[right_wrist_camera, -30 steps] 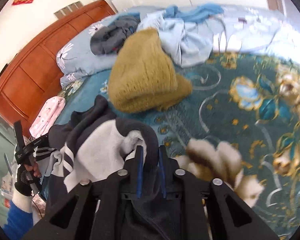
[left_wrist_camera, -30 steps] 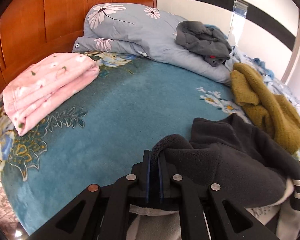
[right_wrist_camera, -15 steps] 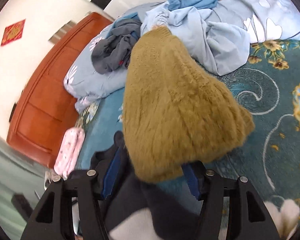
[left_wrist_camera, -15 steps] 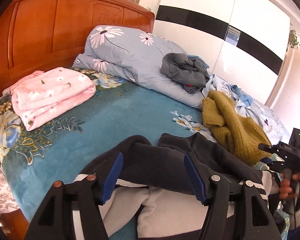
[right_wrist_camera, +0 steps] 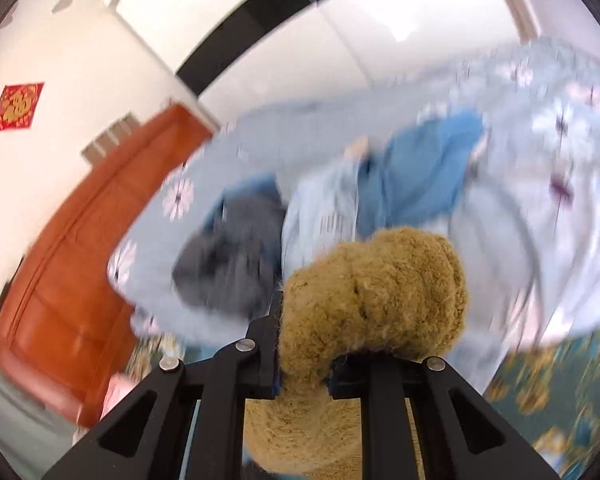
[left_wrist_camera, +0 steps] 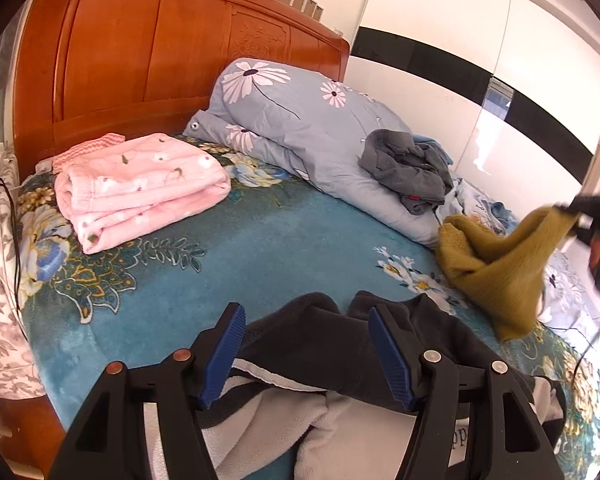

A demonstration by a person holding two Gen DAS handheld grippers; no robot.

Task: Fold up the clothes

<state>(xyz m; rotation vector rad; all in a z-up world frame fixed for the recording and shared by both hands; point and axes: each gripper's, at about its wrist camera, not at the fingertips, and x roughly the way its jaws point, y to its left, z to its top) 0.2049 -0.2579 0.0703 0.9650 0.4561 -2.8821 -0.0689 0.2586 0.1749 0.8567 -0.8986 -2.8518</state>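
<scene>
A dark grey fleece jacket with white lining point(left_wrist_camera: 332, 356) lies folded on the blue bed cover, right under my left gripper point(left_wrist_camera: 308, 348), which is open and empty above it. My right gripper point(right_wrist_camera: 303, 354) is shut on a mustard-yellow knit sweater point(right_wrist_camera: 374, 292) and lifts it; the sweater bulges over the fingers. In the left wrist view the right gripper point(left_wrist_camera: 592, 216) is at the far right, pulling the sweater point(left_wrist_camera: 496, 264) up off the bed.
A folded pink blanket point(left_wrist_camera: 140, 184) lies at the left by the wooden headboard point(left_wrist_camera: 160, 60). A flowered grey-blue duvet point(left_wrist_camera: 300, 120) carries a crumpled grey garment point(left_wrist_camera: 408, 168). Light blue clothes point(right_wrist_camera: 400, 184) lie behind the sweater.
Both grippers let go of the dark jacket. The left one opened and drew back. The right one moved to the mustard sweater, shut on it and lifted it.
</scene>
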